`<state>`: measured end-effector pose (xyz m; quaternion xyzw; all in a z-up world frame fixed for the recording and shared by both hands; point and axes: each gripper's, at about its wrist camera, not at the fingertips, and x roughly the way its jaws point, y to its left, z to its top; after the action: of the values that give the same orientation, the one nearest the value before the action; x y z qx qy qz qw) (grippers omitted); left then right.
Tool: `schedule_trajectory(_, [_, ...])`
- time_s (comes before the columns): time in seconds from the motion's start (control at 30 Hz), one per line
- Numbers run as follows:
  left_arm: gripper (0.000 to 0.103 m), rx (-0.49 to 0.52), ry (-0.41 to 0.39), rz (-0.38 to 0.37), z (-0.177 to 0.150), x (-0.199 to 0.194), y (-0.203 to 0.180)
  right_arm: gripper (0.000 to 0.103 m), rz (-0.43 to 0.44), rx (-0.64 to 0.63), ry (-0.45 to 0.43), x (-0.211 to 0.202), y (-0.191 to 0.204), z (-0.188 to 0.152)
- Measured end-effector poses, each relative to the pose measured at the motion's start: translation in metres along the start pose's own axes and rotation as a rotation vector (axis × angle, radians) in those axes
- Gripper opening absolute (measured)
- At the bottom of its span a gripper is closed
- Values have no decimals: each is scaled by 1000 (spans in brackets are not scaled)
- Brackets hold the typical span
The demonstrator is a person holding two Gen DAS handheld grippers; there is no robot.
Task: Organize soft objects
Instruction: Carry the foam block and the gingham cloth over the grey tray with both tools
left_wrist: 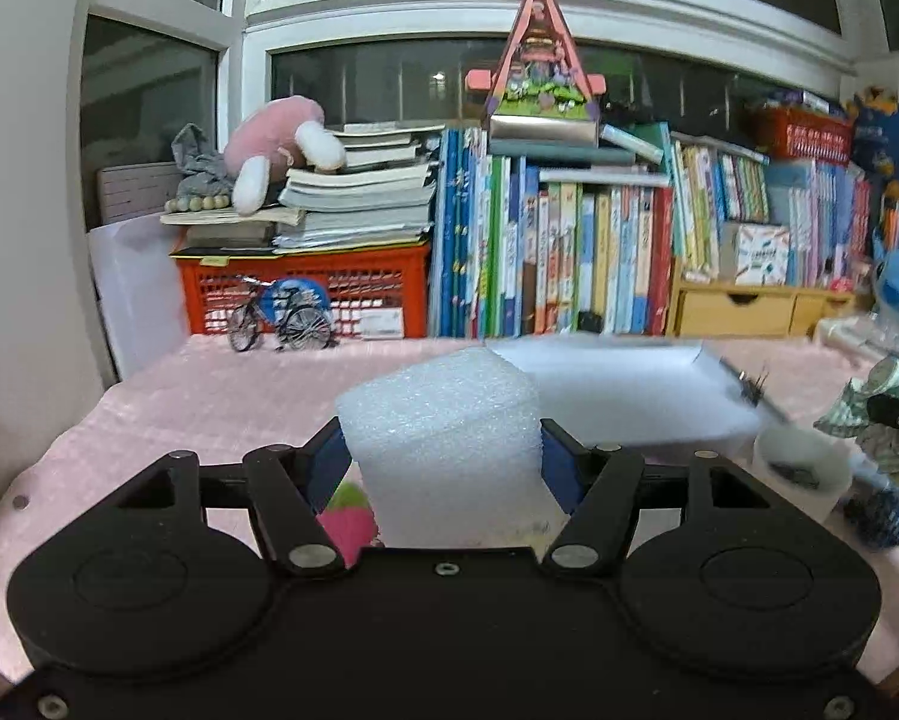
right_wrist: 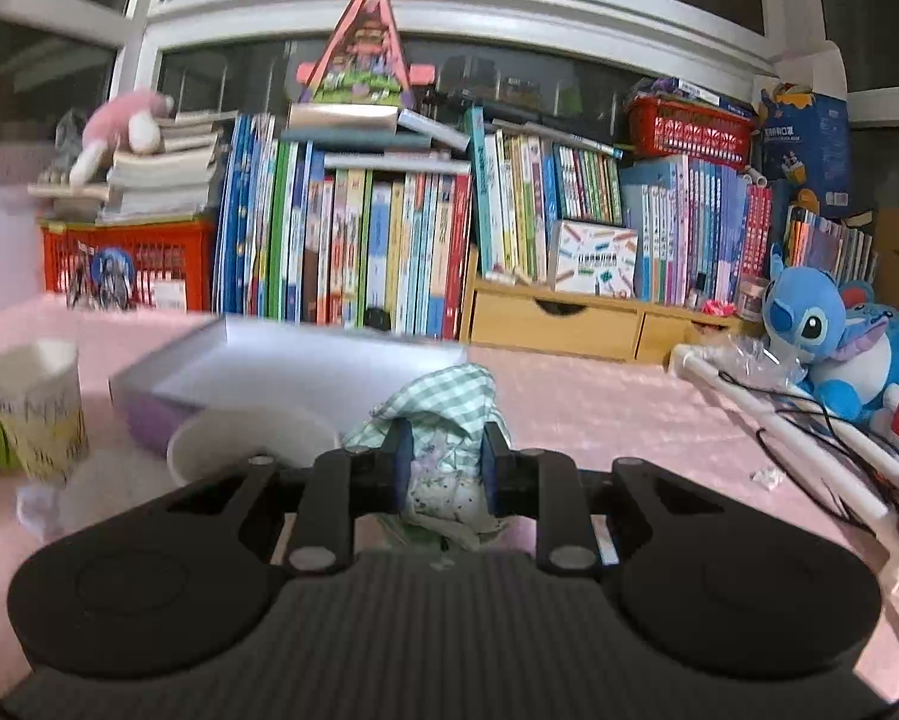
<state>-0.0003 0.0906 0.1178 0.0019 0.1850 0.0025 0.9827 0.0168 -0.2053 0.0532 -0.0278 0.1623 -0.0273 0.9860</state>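
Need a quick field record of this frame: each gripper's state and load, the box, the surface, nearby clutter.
left gripper: shut on white foam block, lifted clear of the pink cloth
right gripper: shut on green checked cloth, bunched between the pads
open box: shallow, white inside, lilac outside, on the table ahead of both grippers
surface: table under a pink cloth
near box: white bowl, paper cup
right edge: blue plush toy
background: row of books, red basket
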Motion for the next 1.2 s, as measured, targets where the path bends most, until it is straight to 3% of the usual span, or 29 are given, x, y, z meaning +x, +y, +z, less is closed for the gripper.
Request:
schedule_trajectory(0.27, [63,-51,45,-126,52,27,3,28,80,85,-13,7,-20,40])
schedule_trajectory(0.6, [63,-54,183,-265,98,88,-31,28,175,181,53,44,-33,84])
schedule_trajectory(0.93, [63,-112,448,-356,119,201,-79,28,220,223,214,111,-28,110])
schedule_trajectory(1.2, [63,-178,650,-341,93,296,-111,28,290,273,356,179,-23,90])
